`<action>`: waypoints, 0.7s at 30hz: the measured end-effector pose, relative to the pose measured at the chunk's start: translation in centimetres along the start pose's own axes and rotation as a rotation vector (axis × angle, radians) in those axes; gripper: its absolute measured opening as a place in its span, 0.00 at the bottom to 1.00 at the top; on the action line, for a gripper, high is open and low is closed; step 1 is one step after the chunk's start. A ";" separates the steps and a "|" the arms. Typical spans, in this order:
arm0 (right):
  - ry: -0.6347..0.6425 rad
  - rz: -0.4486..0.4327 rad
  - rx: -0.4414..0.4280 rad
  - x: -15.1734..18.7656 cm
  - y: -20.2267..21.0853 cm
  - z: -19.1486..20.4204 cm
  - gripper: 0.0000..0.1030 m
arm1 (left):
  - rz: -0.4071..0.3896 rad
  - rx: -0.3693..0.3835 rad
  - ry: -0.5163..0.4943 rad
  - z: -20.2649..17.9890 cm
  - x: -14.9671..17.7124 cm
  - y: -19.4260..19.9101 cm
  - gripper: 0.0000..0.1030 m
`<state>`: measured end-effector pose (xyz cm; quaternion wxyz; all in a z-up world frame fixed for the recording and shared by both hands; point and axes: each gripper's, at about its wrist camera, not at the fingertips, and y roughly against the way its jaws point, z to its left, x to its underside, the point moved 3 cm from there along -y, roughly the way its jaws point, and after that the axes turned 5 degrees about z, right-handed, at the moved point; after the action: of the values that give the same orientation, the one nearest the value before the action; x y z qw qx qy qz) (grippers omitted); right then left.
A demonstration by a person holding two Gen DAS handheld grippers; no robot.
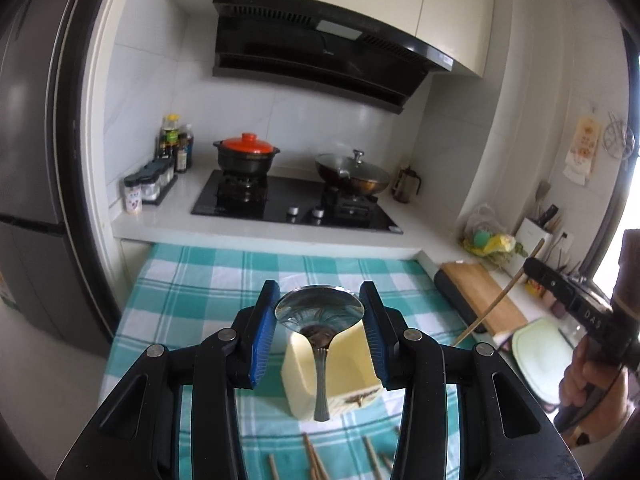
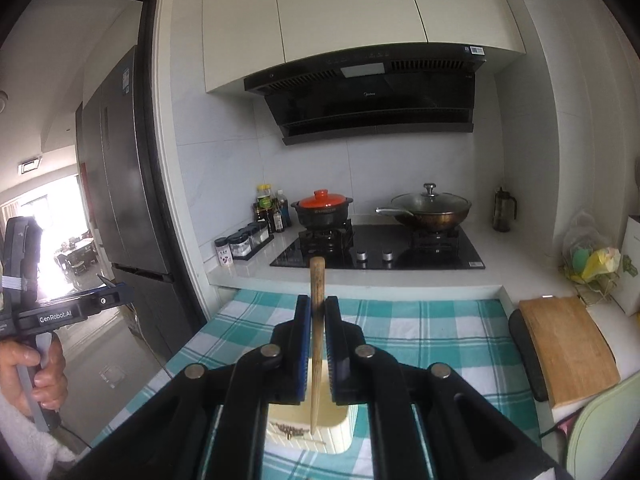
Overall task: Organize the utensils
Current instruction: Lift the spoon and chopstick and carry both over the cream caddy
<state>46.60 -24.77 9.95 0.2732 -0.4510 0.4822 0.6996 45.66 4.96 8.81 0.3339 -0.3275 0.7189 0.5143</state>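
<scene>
teal-checked table (image 1: 192, 280): cream holder (image 1: 304, 384) near middle; wooden sticks (image 1: 316, 460), probably chopsticks, at near edge.

White-tiled kitchen wall (image 2: 400, 168), black range hood (image 2: 368, 92), grey fridge (image 2: 120, 184).

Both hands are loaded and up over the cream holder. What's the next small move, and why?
Probably lower the right gripper so the chopstick drops tip-first into the cream holder. The chopstick hangs nearly upright with its lower end already over the holder's opening. The left gripper holds the spoon by its bowl, handle down over the same holder, so it can follow.
</scene>
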 end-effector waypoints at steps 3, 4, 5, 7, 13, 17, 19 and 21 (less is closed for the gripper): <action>0.020 0.029 0.013 0.0 -3.8 0.4 0.07 | 0.014 0.007 0.035 0.0 -1.0 -3.3 0.40; 0.017 0.063 0.012 0.5 -5.4 0.4 0.07 | 0.032 0.006 0.048 0.1 -0.9 -4.6 0.40; 0.007 0.111 0.002 1.2 -7.1 0.3 0.07 | 0.059 0.004 0.054 0.1 -0.6 -6.1 0.40; -0.027 0.208 -0.003 3.0 -10.1 -0.2 0.07 | 0.120 -0.009 0.054 0.1 0.4 -9.1 0.40; -0.079 0.351 0.031 7.6 -15.1 -2.2 0.07 | 0.252 -0.057 0.042 0.2 4.2 -16.3 0.40; -0.105 0.376 0.057 8.5 -16.9 -3.4 0.07 | 0.265 -0.093 0.045 0.8 5.1 -18.9 0.40; -0.106 0.371 0.074 8.4 -17.4 -3.8 0.07 | 0.272 -0.110 0.043 1.0 5.3 -20.0 0.40; -0.125 0.381 0.076 8.2 -18.2 -4.4 0.09 | 0.283 -0.123 0.046 1.3 5.6 -21.0 0.40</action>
<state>59.45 -22.27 -5.78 0.1821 -0.2967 0.5671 0.7465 59.82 0.08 -6.98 0.2209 -0.2545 0.7326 0.5914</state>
